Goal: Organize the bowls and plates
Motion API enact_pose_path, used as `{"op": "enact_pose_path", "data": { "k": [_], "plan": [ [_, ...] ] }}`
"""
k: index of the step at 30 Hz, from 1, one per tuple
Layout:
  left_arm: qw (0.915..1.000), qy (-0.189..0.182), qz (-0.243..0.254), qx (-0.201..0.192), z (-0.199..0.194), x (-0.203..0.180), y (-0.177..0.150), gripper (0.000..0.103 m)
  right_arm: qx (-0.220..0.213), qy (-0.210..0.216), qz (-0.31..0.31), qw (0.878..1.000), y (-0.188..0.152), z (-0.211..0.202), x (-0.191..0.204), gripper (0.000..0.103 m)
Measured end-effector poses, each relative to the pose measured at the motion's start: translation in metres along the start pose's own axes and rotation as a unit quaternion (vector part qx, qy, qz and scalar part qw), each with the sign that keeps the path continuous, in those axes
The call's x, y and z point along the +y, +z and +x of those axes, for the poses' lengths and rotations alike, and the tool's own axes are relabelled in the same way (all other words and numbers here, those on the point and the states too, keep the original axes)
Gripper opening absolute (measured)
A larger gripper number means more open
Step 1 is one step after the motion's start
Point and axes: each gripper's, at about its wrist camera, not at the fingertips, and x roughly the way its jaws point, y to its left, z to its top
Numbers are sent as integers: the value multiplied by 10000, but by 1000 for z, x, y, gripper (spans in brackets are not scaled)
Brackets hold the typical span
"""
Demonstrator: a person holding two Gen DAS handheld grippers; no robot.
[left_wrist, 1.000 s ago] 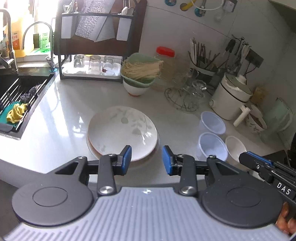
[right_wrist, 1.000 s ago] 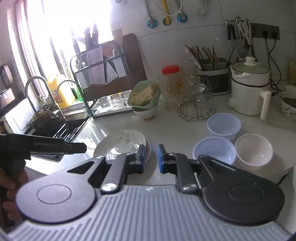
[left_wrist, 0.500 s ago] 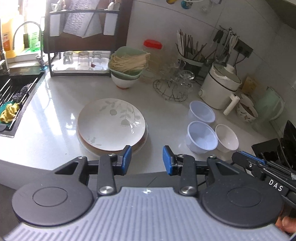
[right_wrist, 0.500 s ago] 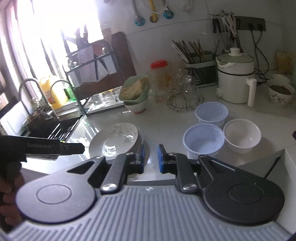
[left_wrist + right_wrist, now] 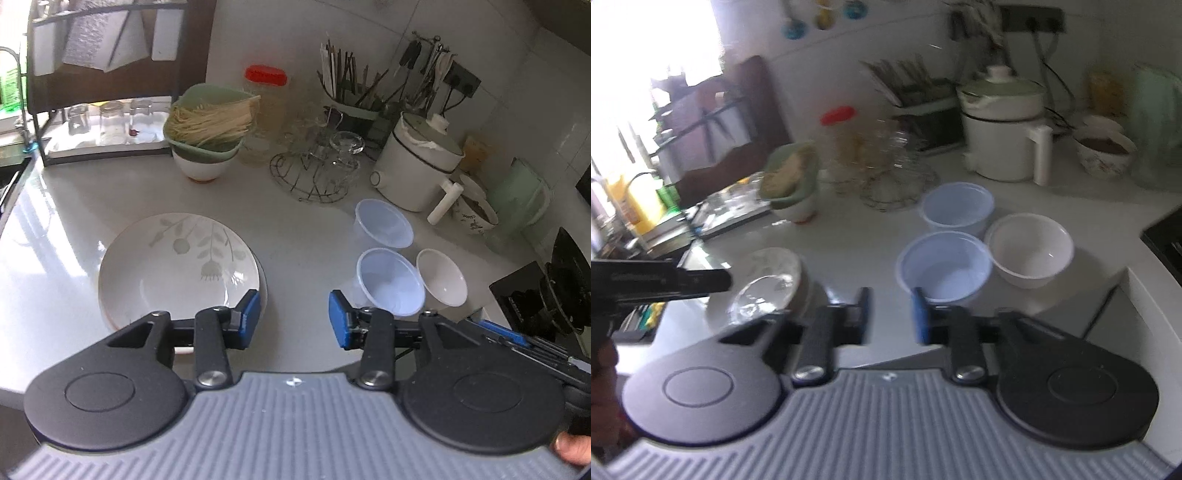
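both grippers' jaws have just been opening (nothing between them) above the countertop [image 5: 303,236].

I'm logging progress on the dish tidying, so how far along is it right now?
Done: the floral plate already sits stacked on another plate. In hand: nothing; the left gripper and right gripper have both just been opening, with nothing between their jaws. Left: the two clear plastic bowls and the white bowl stand separately on the counter, not yet nested.
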Motion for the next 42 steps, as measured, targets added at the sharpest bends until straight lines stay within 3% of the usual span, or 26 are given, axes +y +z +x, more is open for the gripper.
{"op": "enact_pose_path", "data": {
  "k": [1,2,9,12,22,27,29,37,40,42],
  "plan": [
    [10000,-1,32,42,7,2,4,52,28,-89,73,9999,1,3,-2,71],
    [10000,-20,60,67,13,4,9,56,45,-165,157,9997,2,6,-5,79],
    [9980,-367,470,201,45,2,31,88,154,-507,573,9969,8,23,-14,80],
    [9964,-505,586,336,59,-4,35,91,185,-650,761,9948,9,27,-18,80],
    [9908,-880,593,845,125,-21,40,90,339,-638,1189,9903,9,55,-43,78],
    [9900,-848,560,974,153,-33,47,89,641,-623,1213,9886,12,83,-57,62],
    [9891,-886,451,1081,166,-35,50,89,776,-655,1295,9864,14,94,-63,51],
    [9818,-1012,610,1488,214,-57,55,88,1152,-707,1547,9787,14,129,-81,42],
    [9797,-1071,710,1539,228,-67,56,80,1224,-719,1616,9766,15,136,-87,38],
    [9778,-1160,776,1560,235,-73,58,62,1259,-698,1642,9759,15,139,-91,37]
  ]
}}
